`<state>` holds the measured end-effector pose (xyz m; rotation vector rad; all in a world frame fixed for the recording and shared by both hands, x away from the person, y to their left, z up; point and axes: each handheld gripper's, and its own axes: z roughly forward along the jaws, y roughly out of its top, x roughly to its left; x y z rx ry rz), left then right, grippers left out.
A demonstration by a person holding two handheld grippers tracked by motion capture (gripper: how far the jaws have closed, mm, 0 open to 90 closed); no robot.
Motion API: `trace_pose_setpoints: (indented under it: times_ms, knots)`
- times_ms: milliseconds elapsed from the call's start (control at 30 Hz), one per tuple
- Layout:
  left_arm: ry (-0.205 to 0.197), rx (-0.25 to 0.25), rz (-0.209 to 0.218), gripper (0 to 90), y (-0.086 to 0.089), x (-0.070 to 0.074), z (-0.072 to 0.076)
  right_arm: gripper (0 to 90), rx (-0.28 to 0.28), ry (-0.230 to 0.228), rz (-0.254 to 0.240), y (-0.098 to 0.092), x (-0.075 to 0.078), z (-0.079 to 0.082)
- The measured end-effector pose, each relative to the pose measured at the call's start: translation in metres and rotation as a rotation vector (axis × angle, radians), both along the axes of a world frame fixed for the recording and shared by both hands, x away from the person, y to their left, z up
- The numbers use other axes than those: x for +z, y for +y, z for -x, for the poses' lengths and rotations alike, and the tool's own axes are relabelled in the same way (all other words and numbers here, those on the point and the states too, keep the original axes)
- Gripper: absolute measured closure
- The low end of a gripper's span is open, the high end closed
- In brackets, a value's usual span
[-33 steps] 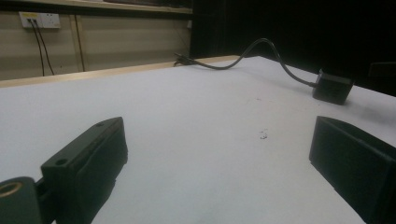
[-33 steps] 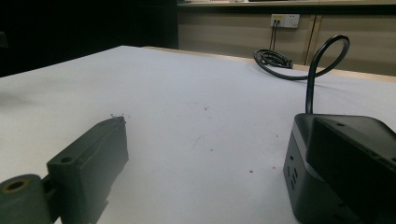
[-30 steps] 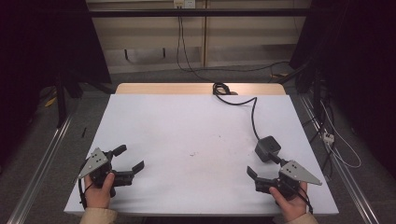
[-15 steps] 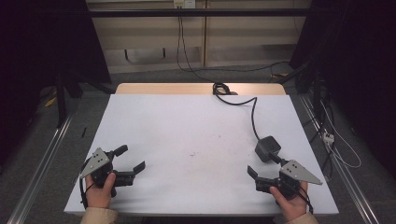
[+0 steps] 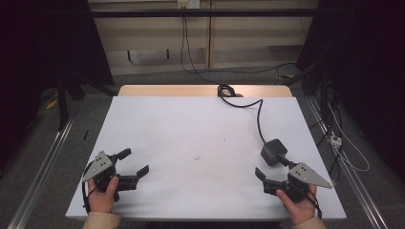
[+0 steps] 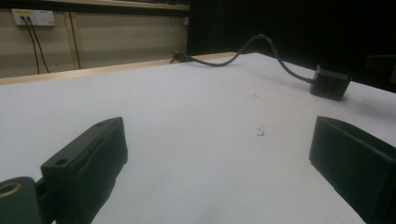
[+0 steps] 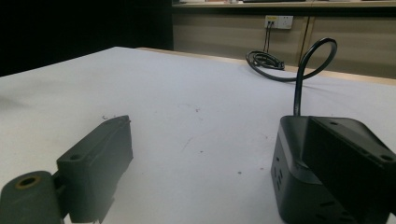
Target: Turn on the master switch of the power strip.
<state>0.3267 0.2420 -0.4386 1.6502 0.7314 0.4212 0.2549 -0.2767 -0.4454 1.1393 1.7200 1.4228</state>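
Jaws of both grippers stood spread. Our right gripper [image 5: 271, 177] hovered just beside the black power cube [image 5: 273, 151] at the counter's [image 5: 191, 129] right; our left gripper [image 5: 128, 168] waited well apart. We judged squaring both jaws around the cube's sides, clear of its cord [image 5: 258, 117], wisest.

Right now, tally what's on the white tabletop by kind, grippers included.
Black power cube with cord: 1
Two-jaw grippers, left gripper and right gripper, both open and empty: 2
Total: 3
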Motion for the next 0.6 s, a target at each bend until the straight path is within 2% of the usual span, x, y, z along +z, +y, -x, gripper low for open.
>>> trace_pose_setpoints:
  times_ms: [267,500,600]
  knots:
    - [-0.001,0.008,0.008,3.9,0.0,0.0,0.0,14.8,-0.023,0.02,-0.002,-0.005,0.001,-0.002]
    - [-0.003,0.003,0.003,3.9,0.0,0.0,0.0,16.3,-0.027,0.027,0.022,-0.009,0.002,-0.006]
    - [-0.002,0.008,0.004,3.9,0.001,0.0,0.0,17.7,-0.034,0.036,0.017,-0.012,0.003,-0.008]
